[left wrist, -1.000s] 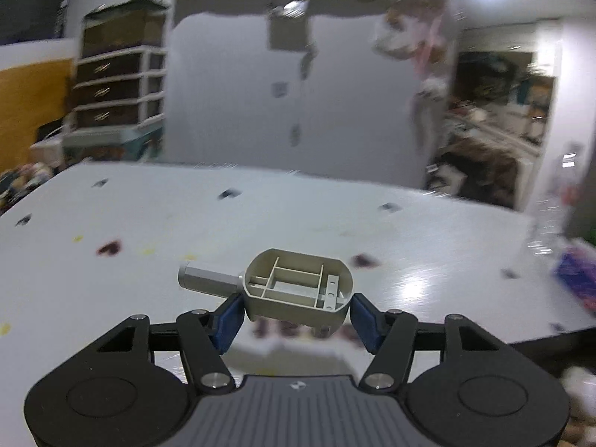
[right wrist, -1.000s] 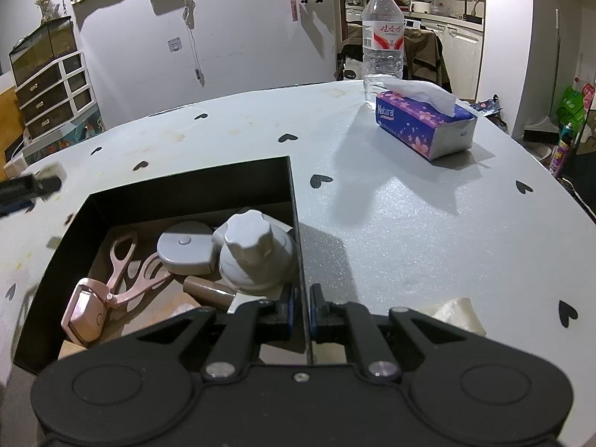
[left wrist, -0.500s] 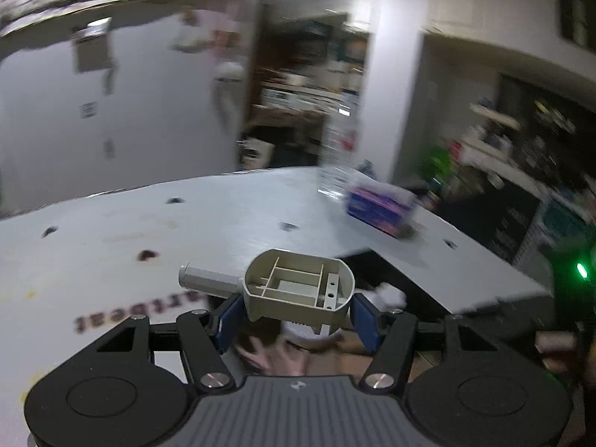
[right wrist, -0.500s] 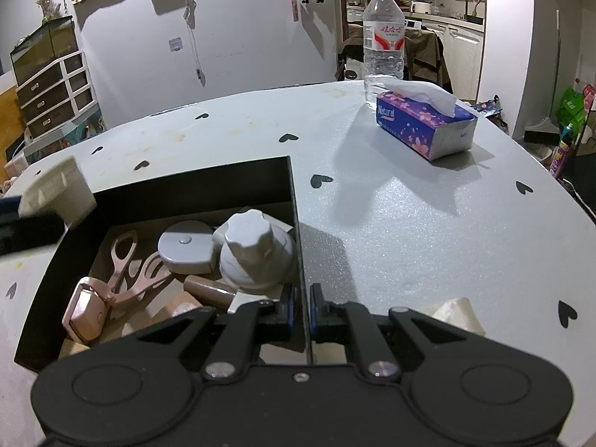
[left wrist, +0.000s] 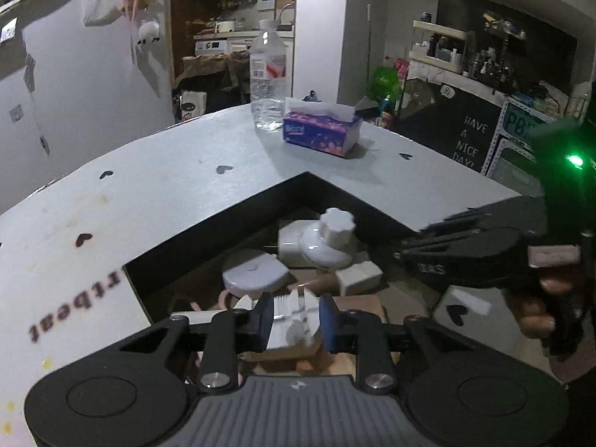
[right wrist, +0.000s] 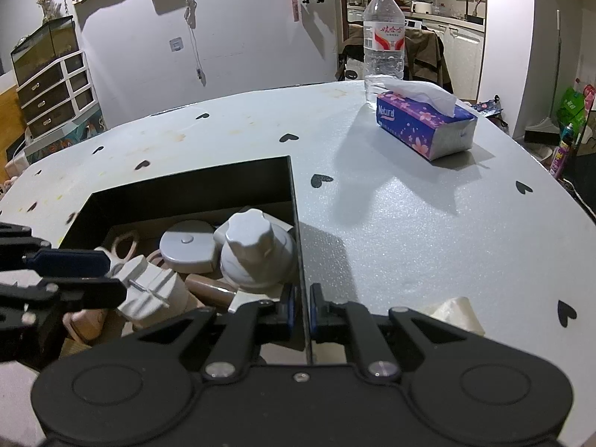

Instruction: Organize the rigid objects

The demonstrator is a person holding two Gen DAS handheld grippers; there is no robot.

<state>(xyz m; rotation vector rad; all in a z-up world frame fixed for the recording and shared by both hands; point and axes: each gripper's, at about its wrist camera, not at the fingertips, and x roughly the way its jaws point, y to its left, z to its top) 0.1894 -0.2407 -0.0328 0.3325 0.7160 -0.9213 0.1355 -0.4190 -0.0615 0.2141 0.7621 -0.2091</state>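
My left gripper (left wrist: 294,320) is shut on a beige plastic part (left wrist: 292,326) and holds it tilted down over the open black box (left wrist: 335,186); it also shows in the right wrist view (right wrist: 149,290), between the blue pads (right wrist: 70,262). The box (right wrist: 186,193) holds a white knob-topped piece (right wrist: 255,249), a round white tape measure (right wrist: 188,247), pink scissors (right wrist: 124,242) and other small items. My right gripper (right wrist: 301,307) is shut on the box's right wall (right wrist: 296,223).
A purple tissue box (right wrist: 424,126) and a water bottle (right wrist: 383,33) stand at the table's far side. A crumpled white tissue (right wrist: 454,311) lies right of my right gripper. The grey table (right wrist: 409,205) has black heart marks.
My left gripper swung right from the bare table to over the box and tipped the beige part downward into it. The right gripper has stayed on the box wall.
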